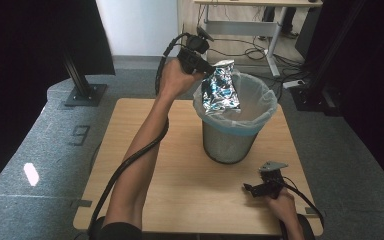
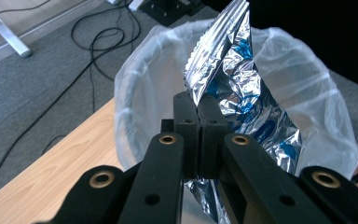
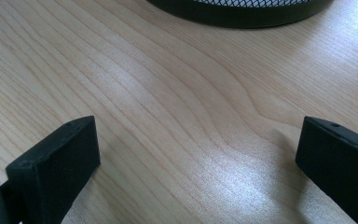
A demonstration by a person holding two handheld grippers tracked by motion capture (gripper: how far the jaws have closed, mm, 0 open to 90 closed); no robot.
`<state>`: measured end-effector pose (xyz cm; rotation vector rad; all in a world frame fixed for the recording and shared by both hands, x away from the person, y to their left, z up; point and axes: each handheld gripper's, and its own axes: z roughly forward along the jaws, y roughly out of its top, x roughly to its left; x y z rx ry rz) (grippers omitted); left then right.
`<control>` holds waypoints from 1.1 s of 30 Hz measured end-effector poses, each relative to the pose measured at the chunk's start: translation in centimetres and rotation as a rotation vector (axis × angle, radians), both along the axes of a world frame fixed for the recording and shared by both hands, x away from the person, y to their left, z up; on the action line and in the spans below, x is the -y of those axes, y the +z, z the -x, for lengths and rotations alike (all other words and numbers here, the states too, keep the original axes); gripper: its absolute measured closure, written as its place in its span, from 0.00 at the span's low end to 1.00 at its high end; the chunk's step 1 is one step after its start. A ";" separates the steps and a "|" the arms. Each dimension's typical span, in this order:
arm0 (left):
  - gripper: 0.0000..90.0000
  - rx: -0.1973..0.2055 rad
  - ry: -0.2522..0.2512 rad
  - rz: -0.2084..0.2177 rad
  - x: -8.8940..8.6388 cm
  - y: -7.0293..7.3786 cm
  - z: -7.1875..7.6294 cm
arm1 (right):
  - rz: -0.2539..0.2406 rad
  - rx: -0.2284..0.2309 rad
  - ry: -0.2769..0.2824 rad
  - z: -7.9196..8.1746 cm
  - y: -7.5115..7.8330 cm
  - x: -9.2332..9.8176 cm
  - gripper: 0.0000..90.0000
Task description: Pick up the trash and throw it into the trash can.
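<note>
Left gripper point(image 2: 196, 105) jaws pinched tight on foil bag point(image 2: 233, 79), held above lined bin point(image 1: 230, 145) at far side. Right gripper point(image 3: 198, 154) jaws wide apart, empty, over table point(image 3: 168, 93) near right.

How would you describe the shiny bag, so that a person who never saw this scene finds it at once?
On the wooden table stands a black mesh bin lined with a pale plastic bag. Over its open top hangs the foil bag, pinched at its edge by the left gripper. It is crumpled silver with blue print, the only glittering thing there.
</note>
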<state>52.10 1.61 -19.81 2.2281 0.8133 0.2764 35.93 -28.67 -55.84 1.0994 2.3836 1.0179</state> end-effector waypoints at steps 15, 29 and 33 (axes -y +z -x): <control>0.99 0.020 -0.005 -0.007 3.9 -2.5 -1.9 | 0.001 0.001 0.005 -0.1 0.0 -0.1 0.00; 0.92 0.015 -0.027 -0.060 6.7 -6.4 -3.2 | 0.002 -0.001 0.007 -0.3 0.0 -0.2 0.00; 0.58 0.018 -0.035 -0.088 7.3 -7.1 -3.2 | 0.002 -0.001 0.007 -0.3 0.0 -0.2 0.00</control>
